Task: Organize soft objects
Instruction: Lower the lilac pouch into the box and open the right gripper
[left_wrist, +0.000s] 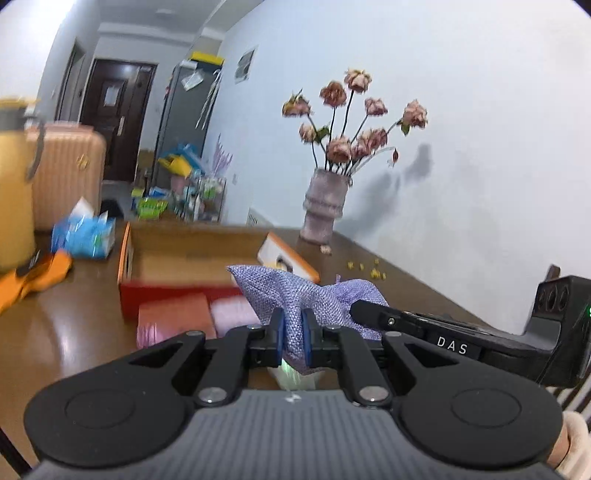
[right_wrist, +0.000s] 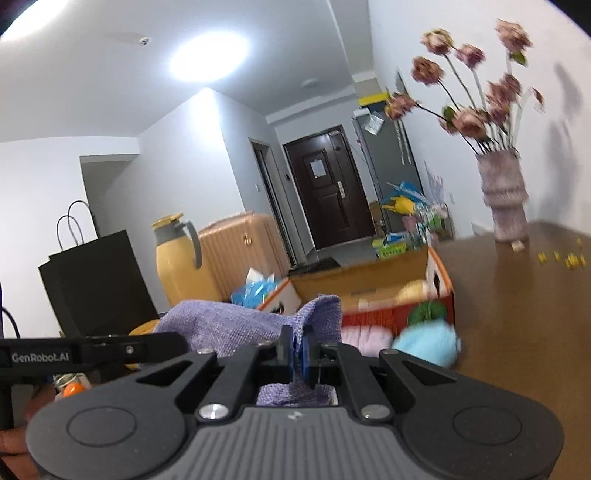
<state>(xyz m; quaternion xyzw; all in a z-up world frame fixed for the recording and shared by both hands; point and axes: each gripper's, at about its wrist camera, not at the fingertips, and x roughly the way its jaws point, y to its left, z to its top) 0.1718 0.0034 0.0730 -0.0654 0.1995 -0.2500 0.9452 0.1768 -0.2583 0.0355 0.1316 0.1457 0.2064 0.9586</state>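
A purple woven cloth bag (left_wrist: 295, 295) hangs between both grippers above the brown table. My left gripper (left_wrist: 291, 325) is shut on one part of it. My right gripper (right_wrist: 297, 350) is shut on another part of the same bag (right_wrist: 229, 328). The right gripper's finger (left_wrist: 373, 312) reaches the bag from the right in the left wrist view. Behind the bag stands an open cardboard box (left_wrist: 192, 251) with orange edges; pink and orange soft items (left_wrist: 207, 314) lie at its front. A light blue soft toy (right_wrist: 428, 347) and a green one (right_wrist: 424, 312) show in the right wrist view.
A vase of dried pink roses (left_wrist: 325, 206) stands at the wall on the table (left_wrist: 406, 291), with yellow bits (left_wrist: 373, 269) near it. A yellow thermos (right_wrist: 177, 258), a blue tissue pack (left_wrist: 85, 236), a black paper bag (right_wrist: 96, 280) and an orange object (left_wrist: 33, 280) are to the left.
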